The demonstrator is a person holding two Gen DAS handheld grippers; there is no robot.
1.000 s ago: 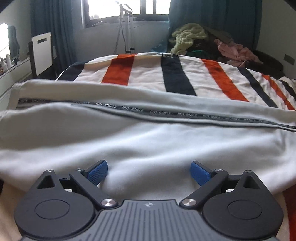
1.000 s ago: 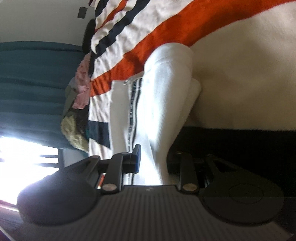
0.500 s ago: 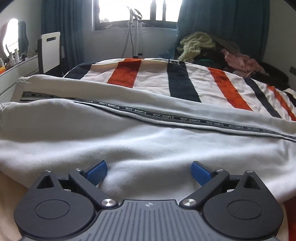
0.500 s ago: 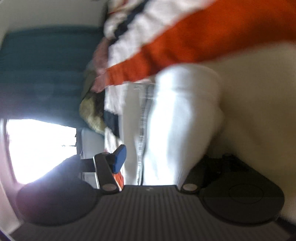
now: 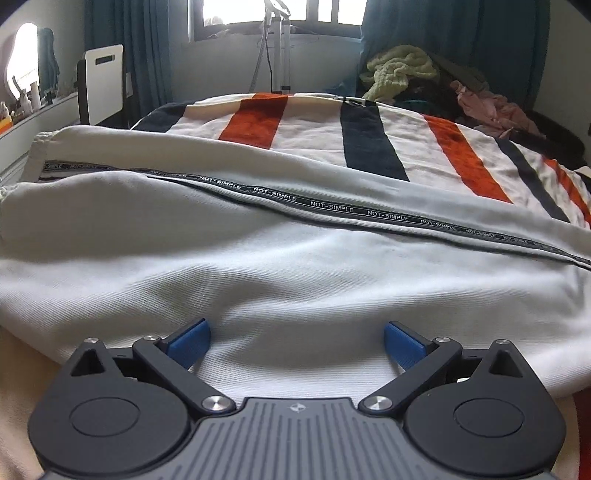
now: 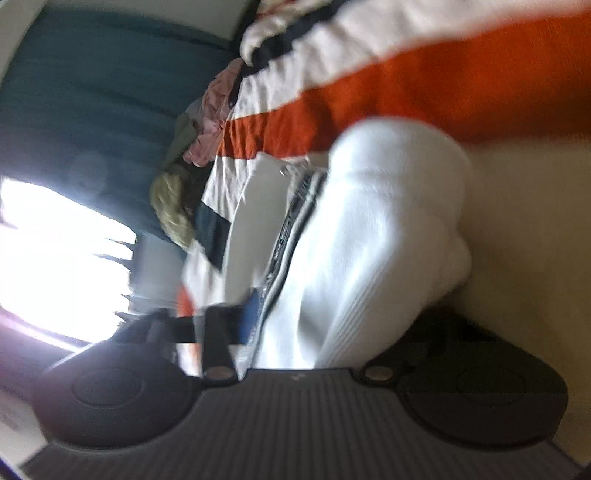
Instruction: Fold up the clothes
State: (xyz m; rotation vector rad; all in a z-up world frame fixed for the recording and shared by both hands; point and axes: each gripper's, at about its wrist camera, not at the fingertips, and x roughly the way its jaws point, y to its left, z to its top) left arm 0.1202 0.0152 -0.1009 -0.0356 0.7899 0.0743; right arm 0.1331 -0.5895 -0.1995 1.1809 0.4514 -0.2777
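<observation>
Right fingers [image 6: 255, 317] closed onto white trousers [image 6: 369, 240].

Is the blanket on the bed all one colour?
No, the blanket has orange and dark navy stripes on cream, showing beyond the white garment.

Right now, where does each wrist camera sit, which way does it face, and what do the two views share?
Left wrist: on the left gripper, looking along the bed across the white garment toward the window; open blue pads show.
Right wrist: on the right gripper, rolled sideways and blurred, facing the garment's folded end; its jaws have just been closing on the cloth.
Shared: white garment, striped blanket, clothes pile.
</observation>
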